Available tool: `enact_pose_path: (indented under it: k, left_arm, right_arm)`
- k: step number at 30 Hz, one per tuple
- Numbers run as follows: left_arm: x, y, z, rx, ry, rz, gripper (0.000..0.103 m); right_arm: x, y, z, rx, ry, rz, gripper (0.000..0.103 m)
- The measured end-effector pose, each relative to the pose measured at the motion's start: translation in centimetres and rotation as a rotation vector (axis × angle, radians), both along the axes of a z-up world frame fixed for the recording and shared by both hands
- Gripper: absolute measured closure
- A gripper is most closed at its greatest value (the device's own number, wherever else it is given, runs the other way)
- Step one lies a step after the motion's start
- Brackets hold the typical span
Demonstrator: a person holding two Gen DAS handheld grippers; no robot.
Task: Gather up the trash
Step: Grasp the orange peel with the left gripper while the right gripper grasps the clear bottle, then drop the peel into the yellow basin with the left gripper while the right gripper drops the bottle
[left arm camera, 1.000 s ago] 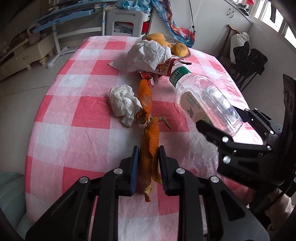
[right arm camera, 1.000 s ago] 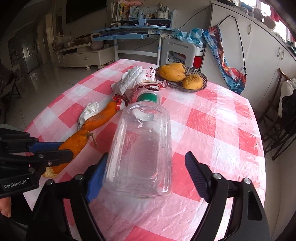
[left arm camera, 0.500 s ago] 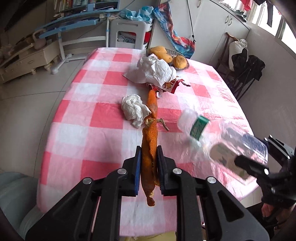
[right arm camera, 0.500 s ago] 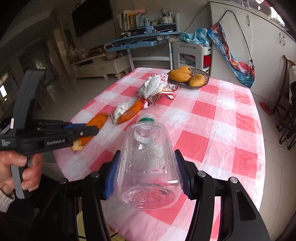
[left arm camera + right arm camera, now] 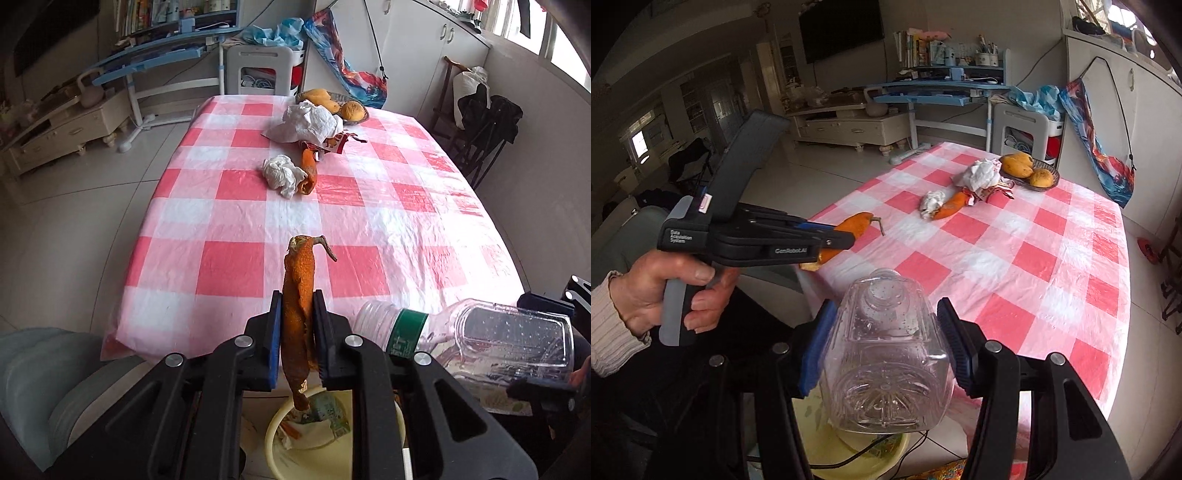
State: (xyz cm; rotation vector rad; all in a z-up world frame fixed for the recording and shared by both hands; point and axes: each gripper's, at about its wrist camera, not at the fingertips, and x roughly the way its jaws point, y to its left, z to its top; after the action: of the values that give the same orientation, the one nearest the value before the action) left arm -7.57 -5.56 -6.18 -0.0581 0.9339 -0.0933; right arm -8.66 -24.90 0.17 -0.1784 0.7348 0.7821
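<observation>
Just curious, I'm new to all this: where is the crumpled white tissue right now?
The crumpled white tissue lies mid-table on the checked tablecloth, touching an orange peel on its right in the left wrist view, just nearer than the big white wrapper.

Checked table (image 5: 236, 266) holds tissue (image 5: 282, 179), peel (image 5: 309, 171), wrapper (image 5: 338, 142), fruit bowl (image 5: 360, 118).

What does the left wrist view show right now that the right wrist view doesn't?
Only the left wrist view: the bottle's green label, and paper scraps inside the yellow basin below the left gripper.

Only the right wrist view: the hand squeezing the left gripper's handle, the wall television, and the bottle's ribbed base.

Both: the orange peel pinched in the left gripper, the clear bottle clamped in the right gripper, and the crumpled tissue on the checked tablecloth.
</observation>
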Motion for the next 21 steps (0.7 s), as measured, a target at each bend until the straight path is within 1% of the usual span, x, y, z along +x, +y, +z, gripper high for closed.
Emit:
enact_pose_path:
  k: [2,5,8,12,13,16,18,20,21]
  left_arm:
    - [-1.1,0.0,0.1,0.002,0.001,-0.005,0.087]
    - [-2.9,0.0,-0.3,0.005,0.014,-0.013,0.087]
    - [-4.1,0.1,-1.1,-0.002,0.043,-0.016,0.087]
    - [-5.3,-0.6,-3.1,0.000,0.113,-0.035,0.087]
    - [-5.6,-0.8,-3.4,0.002,0.126,-0.042,0.087]
    - [-6.3,-1.6,-4.3,0.007,0.160,-0.062,0.087]
    - [-6.8,-1.9,-4.7,0.015,0.179,-0.069,0.087]
    - [-7.4,-2.2,-5.2,0.026,0.202,-0.074,0.087]
    - [-7.8,-2.4,-5.5,0.036,0.215,-0.081,0.087]
  right_arm:
    - [-1.4,0.7,-0.1,-0.008,0.000,0.030,0.048]
    - [-2.7,1.8,-1.3,-0.030,0.014,0.065,0.048]
    - [-3.3,3.3,-3.8,-0.071,0.040,0.083,0.048]
    - [-2.9,4.8,-8.1,-0.124,0.106,0.078,0.048]
    - [-2.8,5.1,-8.7,-0.142,0.114,0.079,0.048]
    - [-2.9,5.8,-9.6,-0.178,0.136,0.105,0.048]
    - [-2.9,6.0,-10.5,-0.216,0.181,0.123,0.048]
    - [-2.8,5.7,-11.1,-0.242,0.205,0.106,0.046]
    - [-2.8,5.5,-11.1,-0.246,0.206,0.097,0.043]
